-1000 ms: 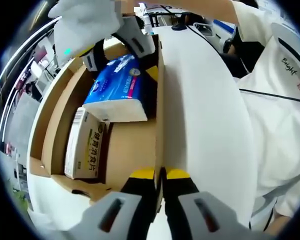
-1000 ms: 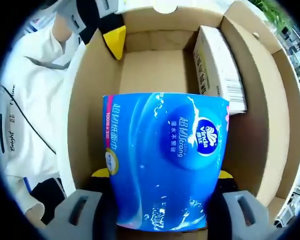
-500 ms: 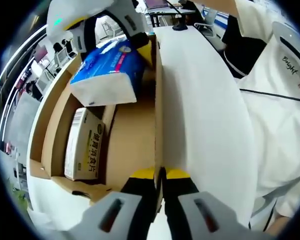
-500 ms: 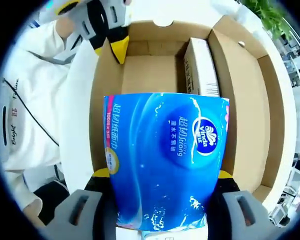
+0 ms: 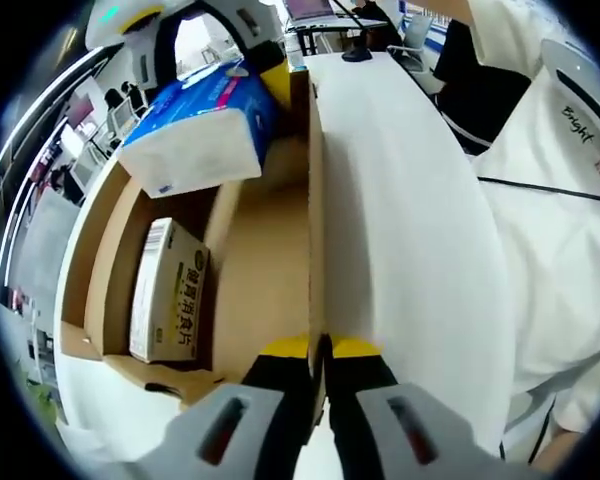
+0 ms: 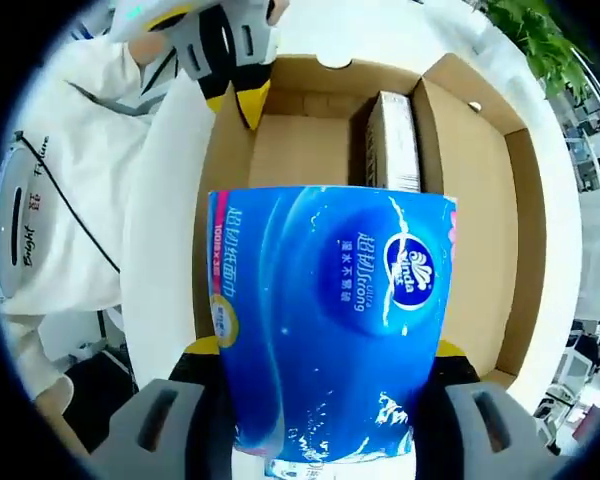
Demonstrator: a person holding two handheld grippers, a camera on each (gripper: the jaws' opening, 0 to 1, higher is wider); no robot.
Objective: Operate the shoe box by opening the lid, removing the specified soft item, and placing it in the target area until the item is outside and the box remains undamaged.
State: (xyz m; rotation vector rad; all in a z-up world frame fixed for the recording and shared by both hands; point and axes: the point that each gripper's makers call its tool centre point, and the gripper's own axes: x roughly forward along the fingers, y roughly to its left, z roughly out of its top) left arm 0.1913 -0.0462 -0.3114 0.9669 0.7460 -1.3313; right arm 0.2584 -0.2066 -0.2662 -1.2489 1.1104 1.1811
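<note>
White tabletop (image 5: 400,200) carries the open shoe box (image 6: 480,250). Nearest you, your left gripper (image 5: 320,350) is pinched shut on the box's upright side wall and steadies it. Your right gripper (image 6: 325,350) clamps the blue tissue pack (image 6: 330,320) across its width, long axis running forward along the jaws. The pack hangs above the box opening, apart from the small carton (image 5: 165,295) lying inside. Judged next: carry it sideways beyond the rim.

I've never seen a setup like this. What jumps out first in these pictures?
The bright blue tissue pack, clamped between the right tongs and held above the open cardboard box. The left tongs pinch the box's white lid, holding it upright. A small carton lies inside the box along one wall.
</note>
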